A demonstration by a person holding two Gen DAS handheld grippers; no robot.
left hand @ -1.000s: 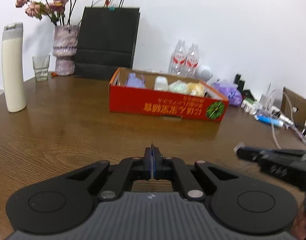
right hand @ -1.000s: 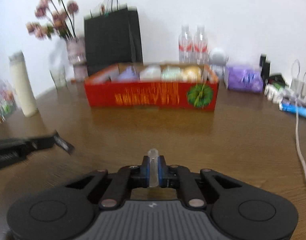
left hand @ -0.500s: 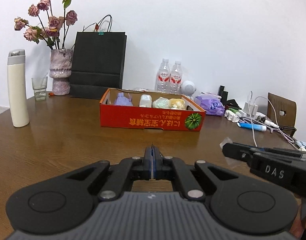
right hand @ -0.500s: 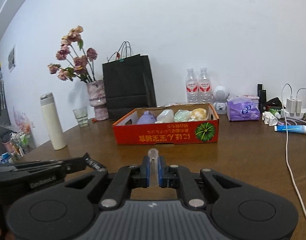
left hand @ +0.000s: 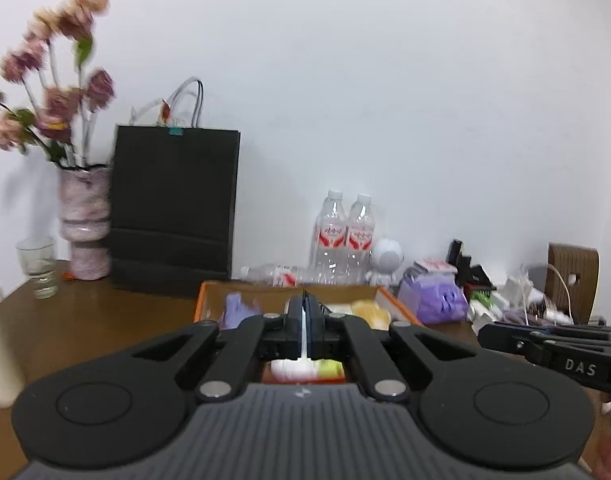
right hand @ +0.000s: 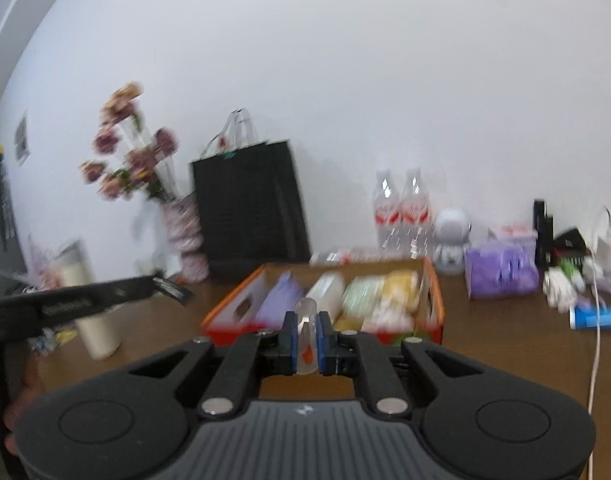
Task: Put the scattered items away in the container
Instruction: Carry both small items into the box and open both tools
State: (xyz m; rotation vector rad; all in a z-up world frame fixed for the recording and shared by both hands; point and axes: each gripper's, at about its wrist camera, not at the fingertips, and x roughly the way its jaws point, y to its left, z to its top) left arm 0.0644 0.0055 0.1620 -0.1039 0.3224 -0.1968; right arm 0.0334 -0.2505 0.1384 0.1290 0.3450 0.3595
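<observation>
The red-orange cardboard box [left hand: 397, 300] stands on the brown table, partly hidden behind my left gripper [left hand: 304, 320], which is shut with nothing between its blue pads. Inside lie a purple item [left hand: 235, 308] and a yellow one [left hand: 367, 310]. In the right wrist view the box [right hand: 233, 308] holds a purple item [right hand: 281, 296], a white one [right hand: 325, 290], a green one [right hand: 361, 294] and a yellow one [right hand: 399, 284]. My right gripper [right hand: 307, 332] is shut, with a translucent strip showing between its pads. Each gripper sees the other at its side: right gripper [left hand: 485, 330], left gripper [right hand: 173, 288].
A black paper bag [left hand: 173, 208], a vase of flowers [left hand: 83, 220], a glass [left hand: 37, 264] and two water bottles [left hand: 345, 236] line the back. A white flask [right hand: 93, 316] stands at the left. A purple pack [right hand: 501, 268], chargers and a white cable [right hand: 595, 340] crowd the right.
Both grippers have risen and tipped up, so the box now sits lower in both views, behind the fingers. Both stayed shut. The picture is blurred by motion.
</observation>
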